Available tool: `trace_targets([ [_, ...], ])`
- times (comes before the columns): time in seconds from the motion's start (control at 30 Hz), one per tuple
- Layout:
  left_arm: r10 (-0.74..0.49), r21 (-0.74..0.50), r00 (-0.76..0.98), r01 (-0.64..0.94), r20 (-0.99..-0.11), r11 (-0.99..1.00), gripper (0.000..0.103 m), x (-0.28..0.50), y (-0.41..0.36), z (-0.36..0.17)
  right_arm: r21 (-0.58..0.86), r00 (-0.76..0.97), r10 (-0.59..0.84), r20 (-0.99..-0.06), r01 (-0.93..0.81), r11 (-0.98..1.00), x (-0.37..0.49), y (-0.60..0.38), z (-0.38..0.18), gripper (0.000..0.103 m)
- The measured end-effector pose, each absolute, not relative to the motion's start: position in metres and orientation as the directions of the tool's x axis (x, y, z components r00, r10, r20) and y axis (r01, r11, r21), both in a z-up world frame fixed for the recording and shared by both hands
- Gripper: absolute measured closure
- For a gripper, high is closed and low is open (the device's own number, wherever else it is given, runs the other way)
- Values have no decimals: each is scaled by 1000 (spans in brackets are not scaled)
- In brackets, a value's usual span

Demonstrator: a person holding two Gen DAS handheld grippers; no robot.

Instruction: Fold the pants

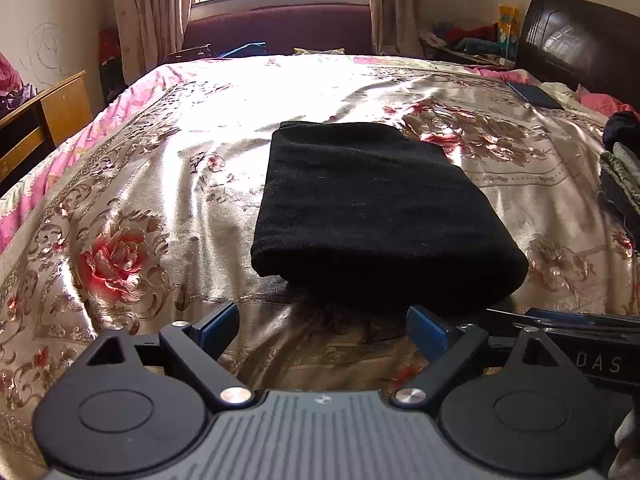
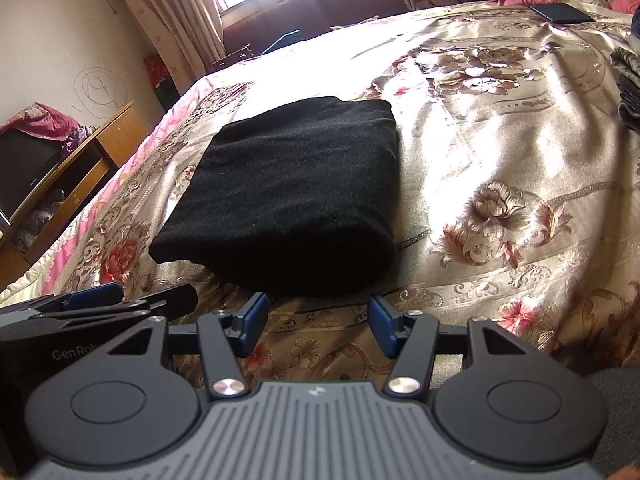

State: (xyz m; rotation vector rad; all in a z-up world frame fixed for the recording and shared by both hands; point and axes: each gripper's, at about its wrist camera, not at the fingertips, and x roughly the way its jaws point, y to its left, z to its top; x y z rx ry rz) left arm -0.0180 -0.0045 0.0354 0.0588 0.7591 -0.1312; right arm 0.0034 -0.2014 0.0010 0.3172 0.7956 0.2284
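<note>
The black pants lie folded into a compact rectangle on the floral bedspread. They also show in the right wrist view. My left gripper is open and empty, just short of the bundle's near edge. My right gripper is open and empty too, close to the near edge of the pants. The right gripper's body shows at the right edge of the left wrist view. The left gripper's fingers lie at the left of the right wrist view.
A dark flat phone-like object lies far right on the bed, near a dark headboard. Folded clothes sit at the right edge. A wooden cabinet stands left of the bed; a window and curtains are beyond.
</note>
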Motion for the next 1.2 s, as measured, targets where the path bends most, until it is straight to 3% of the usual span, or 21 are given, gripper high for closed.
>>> trace_targets([
  [1.2,-98,5,718,139,-689,990,2,-19,-5,36,367,674,325,-664,-85,926,4,-201,-1,47],
])
